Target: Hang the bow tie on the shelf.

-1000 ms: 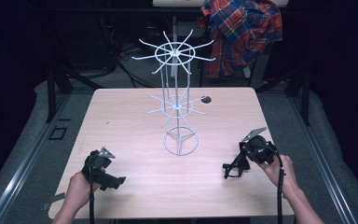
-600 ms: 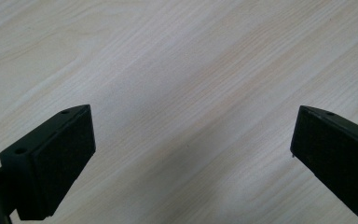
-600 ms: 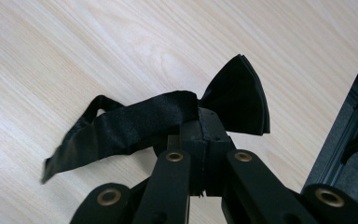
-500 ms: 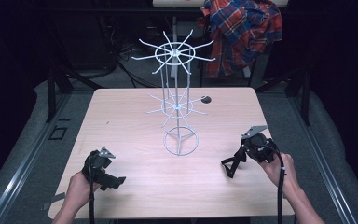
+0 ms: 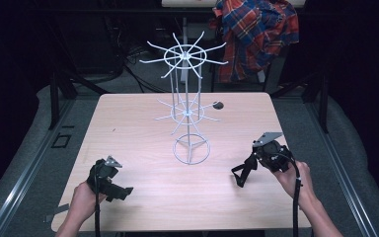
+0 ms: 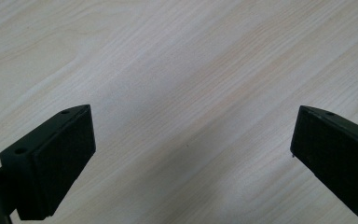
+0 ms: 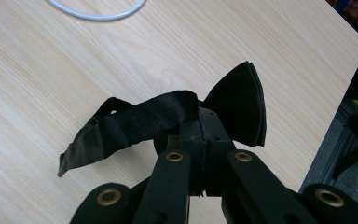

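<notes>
A black bow tie [image 7: 135,126] hangs from my right gripper [image 7: 200,135], which is shut on its middle; one wing fans out to the right and the strap droops to the left. In the high view the right gripper [image 5: 249,167] is held just above the table's right side, and the bow tie [image 5: 239,176] dangles from its tips. A white wire display rack [image 5: 187,113] with hook arms on two tiers stands at the table's centre. My left gripper [image 5: 121,191] rests low at the near left, its jaws wide apart over bare wood [image 6: 191,154].
The rack's ring base [image 7: 98,11] lies just ahead of the bow tie. A small dark object [image 5: 218,104] sits on the wooden table [image 5: 128,123] behind the rack. A plaid shirt [image 5: 256,34] hangs beyond the far edge. Dark floor surrounds the table.
My right gripper has risen a little with the bow tie in it. The left gripper has stayed where it was.
</notes>
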The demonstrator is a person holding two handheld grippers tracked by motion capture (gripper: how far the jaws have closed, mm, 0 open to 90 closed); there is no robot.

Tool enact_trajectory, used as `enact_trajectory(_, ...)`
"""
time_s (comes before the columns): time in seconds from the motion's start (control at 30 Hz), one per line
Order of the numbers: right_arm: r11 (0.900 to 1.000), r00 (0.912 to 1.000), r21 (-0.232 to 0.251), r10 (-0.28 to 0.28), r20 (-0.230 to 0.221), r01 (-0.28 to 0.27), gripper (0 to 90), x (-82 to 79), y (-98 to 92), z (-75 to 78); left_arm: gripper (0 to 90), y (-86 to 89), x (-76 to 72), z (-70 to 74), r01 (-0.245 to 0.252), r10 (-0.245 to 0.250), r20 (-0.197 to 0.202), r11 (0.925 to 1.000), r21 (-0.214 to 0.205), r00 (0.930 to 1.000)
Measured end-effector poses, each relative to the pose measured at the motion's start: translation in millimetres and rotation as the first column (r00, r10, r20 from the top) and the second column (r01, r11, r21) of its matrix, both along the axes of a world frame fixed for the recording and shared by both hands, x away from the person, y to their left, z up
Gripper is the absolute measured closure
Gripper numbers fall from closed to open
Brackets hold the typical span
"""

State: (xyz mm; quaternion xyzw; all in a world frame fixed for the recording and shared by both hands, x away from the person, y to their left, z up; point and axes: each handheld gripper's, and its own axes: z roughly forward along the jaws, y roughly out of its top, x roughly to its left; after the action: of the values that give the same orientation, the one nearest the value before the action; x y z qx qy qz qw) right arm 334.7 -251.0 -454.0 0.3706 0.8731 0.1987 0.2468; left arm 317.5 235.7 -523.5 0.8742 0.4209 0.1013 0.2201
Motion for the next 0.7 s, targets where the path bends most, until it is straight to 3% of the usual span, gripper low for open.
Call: enact_trajectory(0.7,0.9985,0.9991,0.055,-0.003,0.043,0.001,90.0,0.7,4.9,30.1,0.0,-1.1,-2.0,2.1,0.001,-0.001,0.005,1.0000,0.001,1.0000)
